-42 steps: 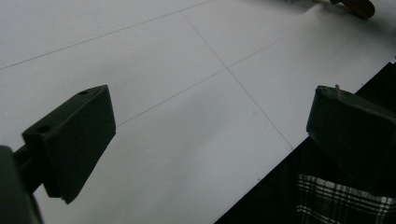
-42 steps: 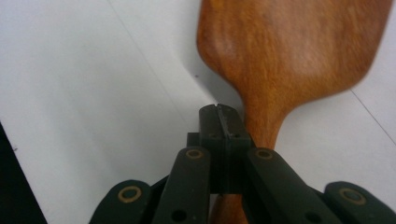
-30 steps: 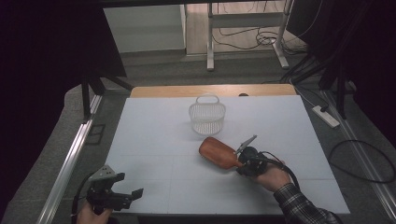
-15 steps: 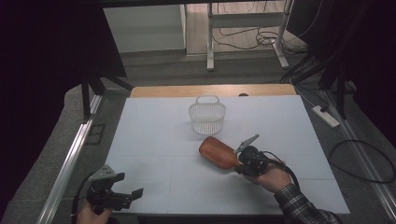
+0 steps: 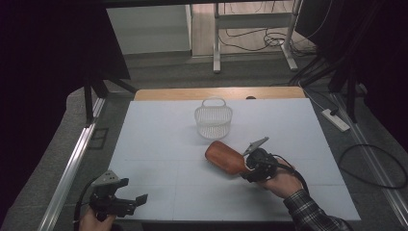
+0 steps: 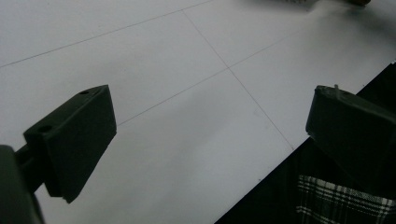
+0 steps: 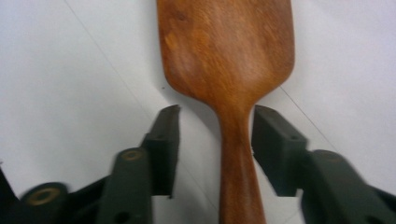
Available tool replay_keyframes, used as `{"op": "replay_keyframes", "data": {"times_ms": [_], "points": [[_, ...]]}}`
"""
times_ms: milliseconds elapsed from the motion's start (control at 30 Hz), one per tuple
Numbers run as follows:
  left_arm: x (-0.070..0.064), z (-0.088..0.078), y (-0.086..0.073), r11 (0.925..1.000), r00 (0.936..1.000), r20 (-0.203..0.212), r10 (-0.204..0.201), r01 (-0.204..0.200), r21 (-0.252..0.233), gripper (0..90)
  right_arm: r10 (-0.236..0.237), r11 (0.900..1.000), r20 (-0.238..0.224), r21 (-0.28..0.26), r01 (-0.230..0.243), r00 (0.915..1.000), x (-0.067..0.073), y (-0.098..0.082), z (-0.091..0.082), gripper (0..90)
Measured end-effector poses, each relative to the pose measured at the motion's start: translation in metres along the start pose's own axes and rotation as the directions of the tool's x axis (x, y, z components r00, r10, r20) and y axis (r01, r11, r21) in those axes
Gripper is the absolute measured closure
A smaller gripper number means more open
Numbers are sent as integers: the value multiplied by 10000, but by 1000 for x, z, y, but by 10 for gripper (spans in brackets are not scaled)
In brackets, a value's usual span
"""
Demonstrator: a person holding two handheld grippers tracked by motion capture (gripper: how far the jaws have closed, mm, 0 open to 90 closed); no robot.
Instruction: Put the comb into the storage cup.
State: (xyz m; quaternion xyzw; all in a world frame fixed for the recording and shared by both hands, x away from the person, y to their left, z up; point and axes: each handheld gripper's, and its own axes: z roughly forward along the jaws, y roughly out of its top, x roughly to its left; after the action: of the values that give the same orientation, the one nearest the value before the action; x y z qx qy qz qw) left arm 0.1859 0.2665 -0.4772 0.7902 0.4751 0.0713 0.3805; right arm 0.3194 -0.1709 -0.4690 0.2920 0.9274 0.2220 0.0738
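— Right gripper (image 7: pixel 215 121), item one: state?
— Jaws have just been opening; they stand apart on either side of the wooden brush's (image 7: pixel 229 60) handle, pads clear of it.
— Brush location?
— Flat on the white table (image 5: pixel 159 139), handle between the jaws, paddle head beyond the tips (towards the white basket (image 5: pixel 213 119), near but apart).
— Left gripper (image 5: pixel 126 202)?
— Jaws wide, nothing between, at the table's near left edge.
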Motion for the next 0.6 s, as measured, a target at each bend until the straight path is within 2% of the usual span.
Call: {"op": "replay_keyframes", "data": {"times_ms": [67,133,267,400,500,600], "points": [[0,0,0,10000,10000,-1,-6,6,-1,25,-12,10000,81,4,12,10000,-1,0,0,478],[0,0,0,10000,10000,-2,-4,4,5,26,127,9999,279,24,-128,9995,-3,0,0,371],[0,0,0,10000,10000,2,-10,10,-2,26,412,9991,352,64,-414,9985,-6,1,0,276],[0,0,0,10000,10000,3,-18,18,1,26,344,9993,73,-163,-343,9994,-8,2,-1,163],[0,0,0,10000,10000,0,-17,17,8,26,145,9994,188,-316,-139,9997,-9,2,1,24],[0,0,0,10000,10000,8,-27,27,3,26,78,9994,140,-352,-73,9999,-9,1,4,0]]}}
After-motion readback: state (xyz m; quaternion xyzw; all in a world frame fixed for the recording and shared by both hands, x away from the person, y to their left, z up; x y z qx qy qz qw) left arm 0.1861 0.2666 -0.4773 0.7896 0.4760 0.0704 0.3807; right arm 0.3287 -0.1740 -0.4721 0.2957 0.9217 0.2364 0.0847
